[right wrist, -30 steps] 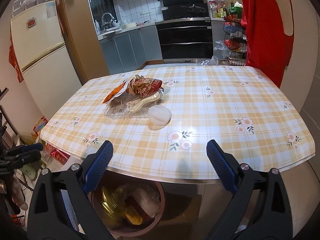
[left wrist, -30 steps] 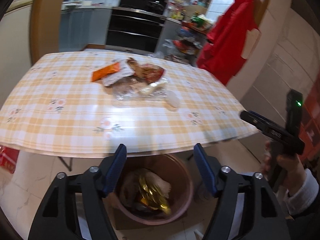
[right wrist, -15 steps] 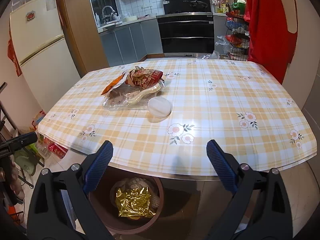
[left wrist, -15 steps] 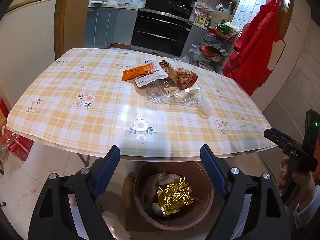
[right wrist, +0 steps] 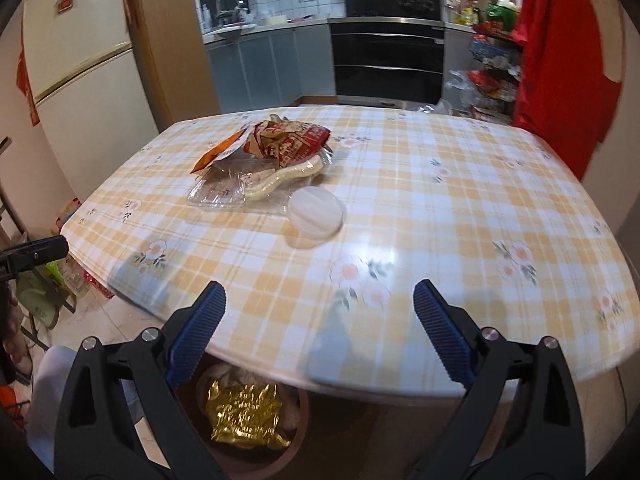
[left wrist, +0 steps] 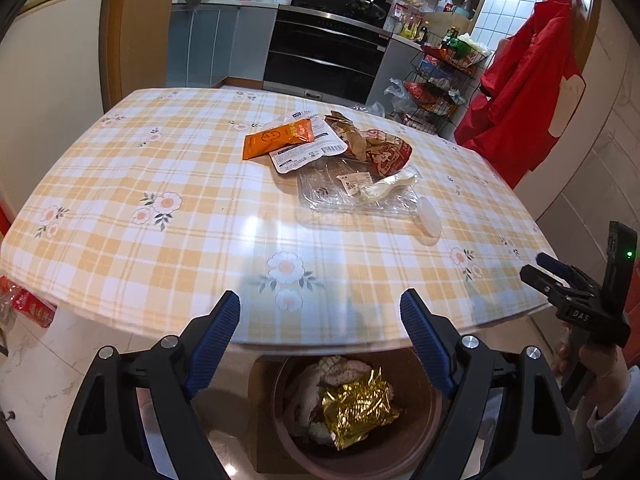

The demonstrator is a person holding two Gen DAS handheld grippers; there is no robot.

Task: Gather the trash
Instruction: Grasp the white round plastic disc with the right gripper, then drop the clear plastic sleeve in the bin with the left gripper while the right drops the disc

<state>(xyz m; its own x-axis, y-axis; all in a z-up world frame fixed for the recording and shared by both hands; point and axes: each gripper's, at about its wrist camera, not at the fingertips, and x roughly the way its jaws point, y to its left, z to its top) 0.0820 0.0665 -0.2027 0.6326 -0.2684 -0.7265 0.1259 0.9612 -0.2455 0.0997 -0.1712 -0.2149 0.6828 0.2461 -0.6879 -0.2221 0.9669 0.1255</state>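
— While you held both grippers over the near edge of the counter (left wrist: pixel 120 208), what lay between you and the trash?

— Only bare checked cloth. Your left gripper (left wrist: pixel 320 334) had its fingers spread wide and empty; your right gripper (right wrist: pixel 320 318) stood just as wide, holding nothing.

— And the trash itself?

— Well apart from you, mid-counter: an orange packet (left wrist: pixel 276 142), a red wrapper (left wrist: pixel 384 152) and a clear plastic tray (left wrist: pixel 356 196) touching in one heap, a white round lid (right wrist: pixel 316 212) just beside the tray. Below the counter edge, a brown bin (left wrist: pixel 416 436) on the floor held a gold foil bag (left wrist: pixel 356 408).
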